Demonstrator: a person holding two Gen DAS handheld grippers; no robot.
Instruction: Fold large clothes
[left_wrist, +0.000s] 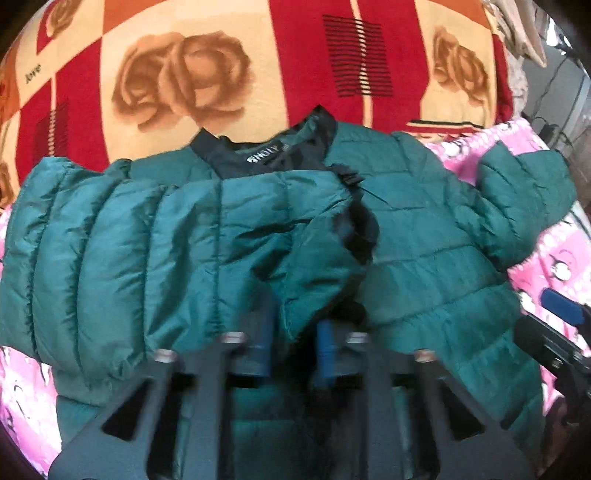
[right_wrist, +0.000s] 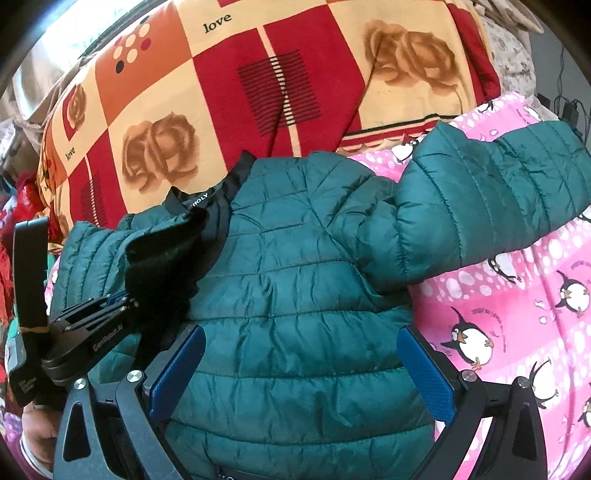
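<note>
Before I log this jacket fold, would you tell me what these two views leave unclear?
- Jacket hem: cut off by the bottom edge in both views, behind the gripper bodies.
- Right sleeve's cuff: cut off at the right wrist view's edge.
- Left gripper: motion-blurred; contact with the folded sleeve unclear.

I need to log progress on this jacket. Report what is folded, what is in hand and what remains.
Done: one sleeve of the green puffer jacket lies folded across the chest. In hand: the left claw sits at that sleeve's cuff, its jaws apart. Left: the other sleeve lies stretched out over the pink penguin sheet; the right claw is open above the body.
</note>
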